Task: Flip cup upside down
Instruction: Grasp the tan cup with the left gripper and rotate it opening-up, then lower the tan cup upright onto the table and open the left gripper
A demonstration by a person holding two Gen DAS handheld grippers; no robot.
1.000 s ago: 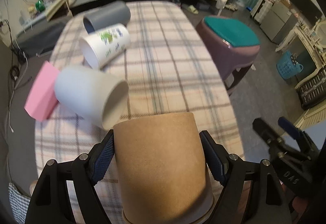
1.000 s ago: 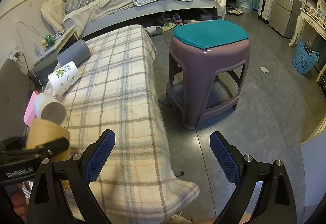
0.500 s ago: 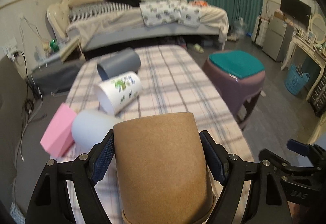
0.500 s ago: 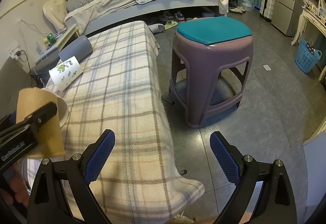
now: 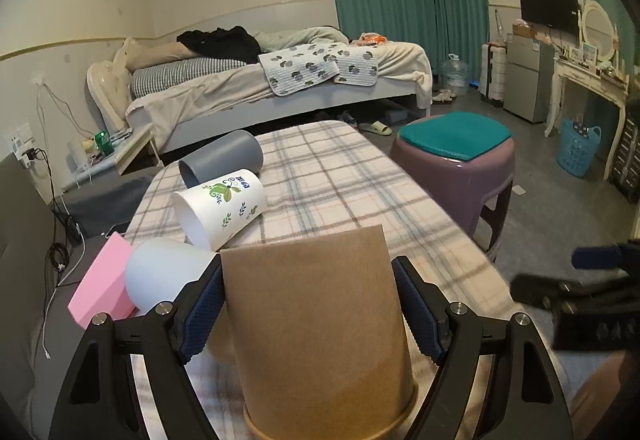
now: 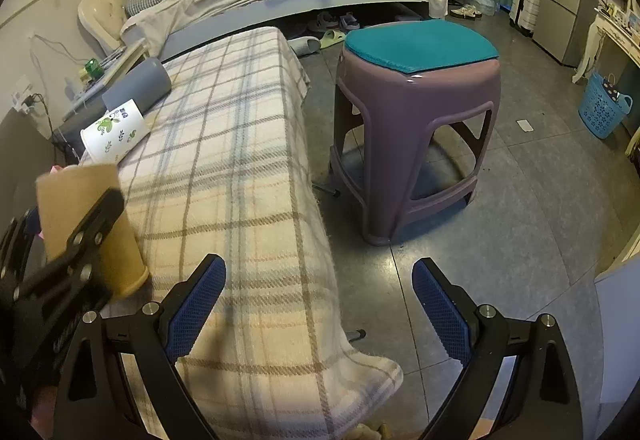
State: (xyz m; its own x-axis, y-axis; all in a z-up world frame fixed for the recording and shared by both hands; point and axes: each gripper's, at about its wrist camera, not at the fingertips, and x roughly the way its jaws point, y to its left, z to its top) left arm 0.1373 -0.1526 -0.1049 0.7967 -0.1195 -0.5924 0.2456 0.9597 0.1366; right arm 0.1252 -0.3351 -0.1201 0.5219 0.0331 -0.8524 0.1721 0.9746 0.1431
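My left gripper [image 5: 312, 304] is shut on a brown paper cup [image 5: 320, 324]. The cup is upside down, its flat base on top and its rim at the bottom, down by the plaid tablecloth [image 5: 332, 180]. In the right wrist view the same cup [image 6: 90, 224] shows at the left with its rim at the cloth, and the left gripper [image 6: 72, 240] is clamped round it. My right gripper [image 6: 316, 300] is open and empty, over the table's near right corner.
A white cup [image 5: 160, 272], a leaf-printed cup [image 5: 220, 204] and a grey cup [image 5: 220, 162] lie on their sides at the table's left. A pink block [image 5: 102, 292] lies beside them. A purple stool [image 6: 412, 128] with a teal cushion stands to the right on the floor.
My left gripper has tilted up and level with the brown cup, which has come down to the cloth. The right gripper has hardly moved.
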